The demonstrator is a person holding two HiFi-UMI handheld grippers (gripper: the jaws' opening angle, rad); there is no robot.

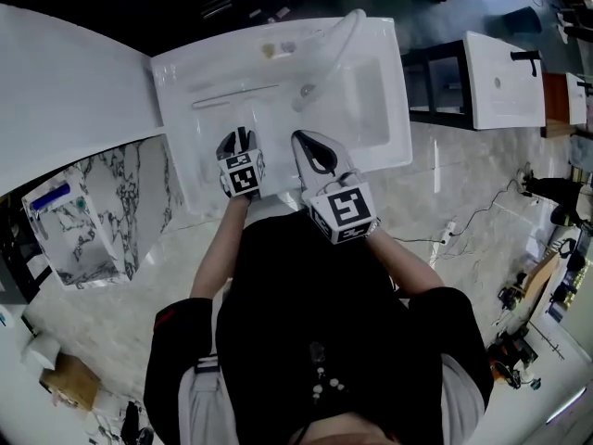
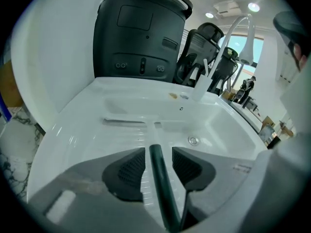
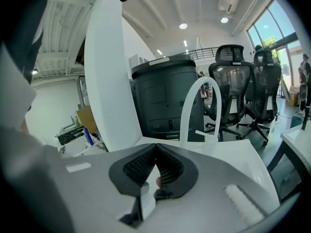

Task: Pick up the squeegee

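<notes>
Squeegee with dark green handle [image 2: 160,188] lies on the white sink [image 2: 73,130], handle between the wide-open fingers of the left gripper [image 2: 158,154], not clamped; right gripper [image 3: 155,152] fingers closed, empty.

Squeegee [image 1: 236,95] lies on the flat left shelf of the sink [image 1: 181,146]: blade crosswise at the far end, handle running back toward the near rim and in between the parted jaws of the left gripper [image 1: 238,139], clear of both pads. Bowl with drain [image 1: 306,91] lies right of the shelf; faucet [image 1: 341,35] stands at the far rim behind it. Right gripper [image 3: 156,148] sits just right of the left one over the near rim, jaw tips together.
</notes>
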